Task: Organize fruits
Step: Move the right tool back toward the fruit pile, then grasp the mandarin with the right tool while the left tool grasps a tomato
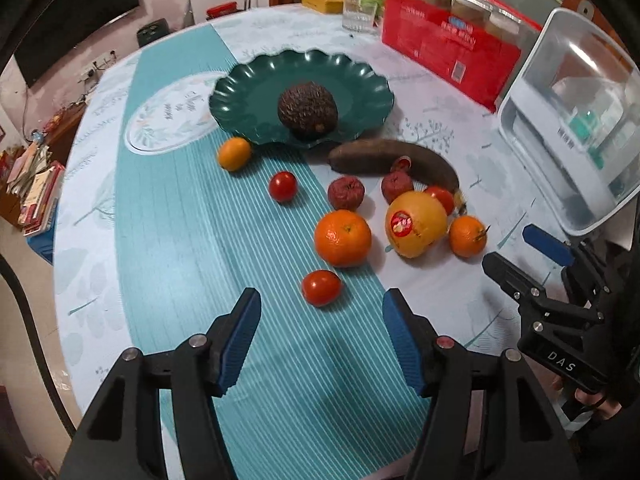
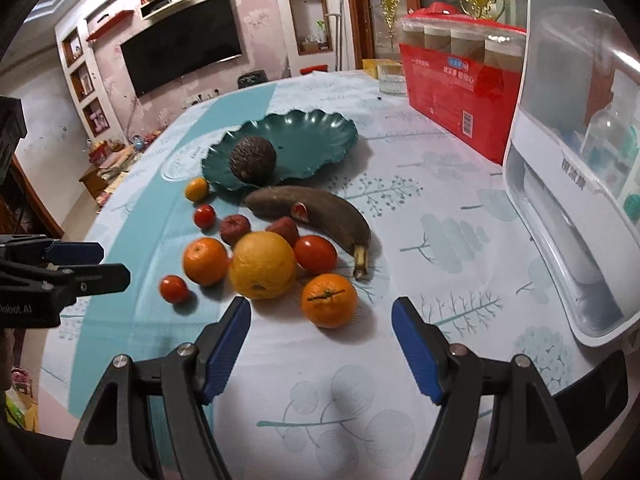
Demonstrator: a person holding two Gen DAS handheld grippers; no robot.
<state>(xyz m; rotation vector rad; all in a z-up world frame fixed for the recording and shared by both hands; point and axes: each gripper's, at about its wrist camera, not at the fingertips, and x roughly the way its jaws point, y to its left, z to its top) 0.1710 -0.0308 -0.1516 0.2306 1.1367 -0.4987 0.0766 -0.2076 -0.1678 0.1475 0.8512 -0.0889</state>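
The left gripper hovers low over the teal stripe near the surface's front edge, jaws spread wide and empty, a small tomato just beyond its fingertips. The right gripper is level beside it, likewise agape and holding nothing, aimed at a mandarin. Past them the loose fruit clusters mid-surface: an orange, a stickered grapefruit and a blackened banana. The scalloped green plate behind holds only an avocado.
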